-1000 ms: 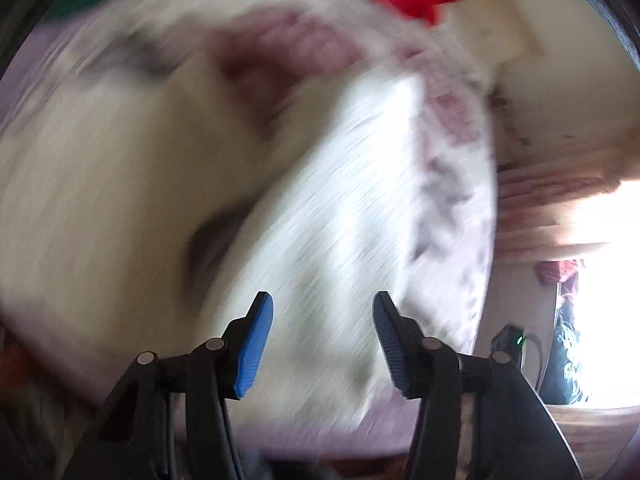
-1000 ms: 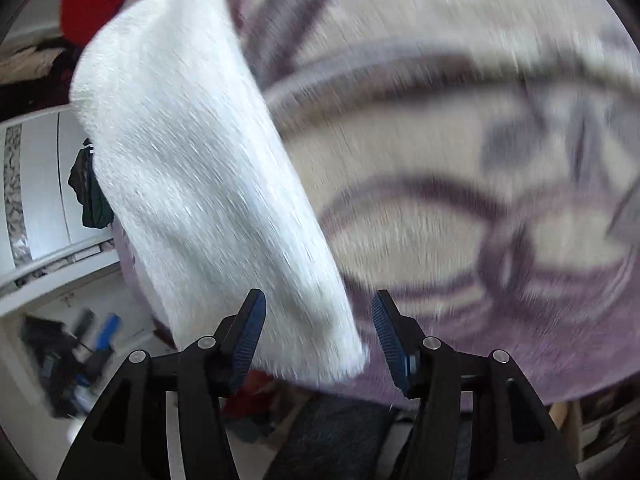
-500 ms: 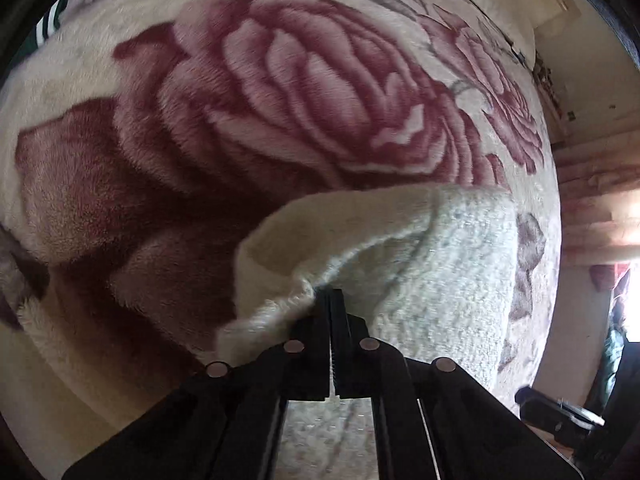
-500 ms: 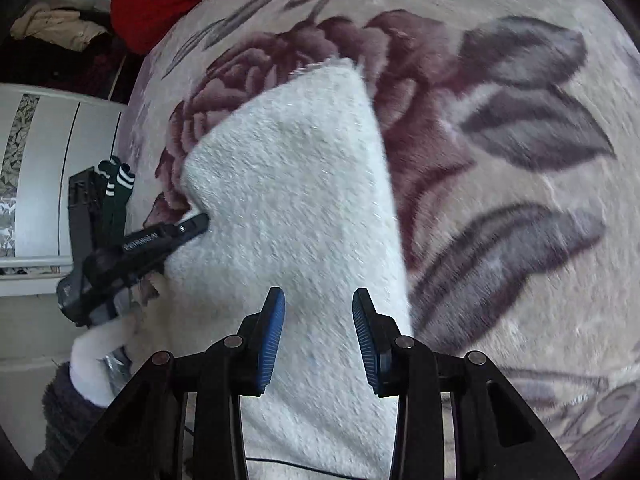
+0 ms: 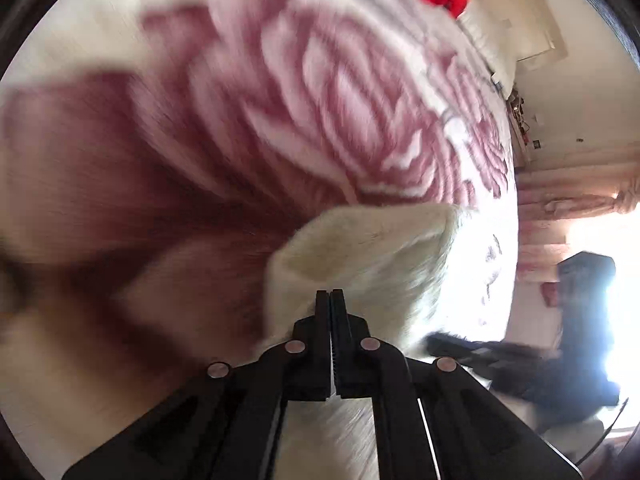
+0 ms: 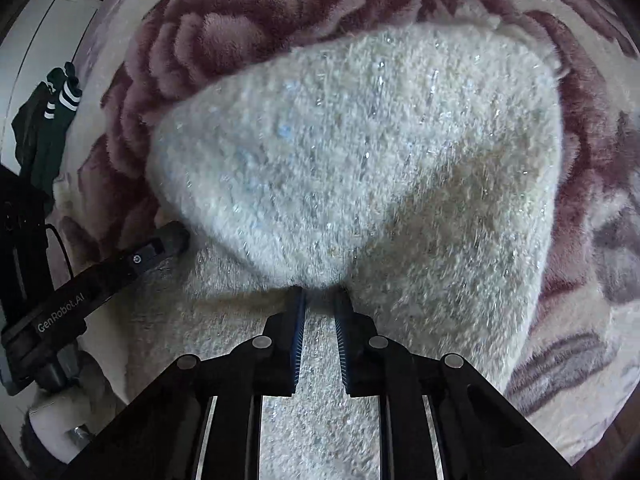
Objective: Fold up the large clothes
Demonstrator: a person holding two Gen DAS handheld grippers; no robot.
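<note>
Your left gripper [image 5: 330,294] stays clamped on the fuzzy, glitter-flecked white sweater [image 6: 360,152] lying on the plush rose-print blanket [image 6: 240,16], while your right gripper [image 6: 319,294], apart half a second ago, now pinches a rounded fold of its hem.

I see a fuzzy white knit sweater [image 6: 360,152] with glinting threads in its shaggy pile. Under it, the blanket [image 6: 224,32] is thick, soft plush. My right gripper [image 6: 320,300] is matt black plastic with ribbed blue pads [image 6: 298,336] and dull metal rivets.
</note>
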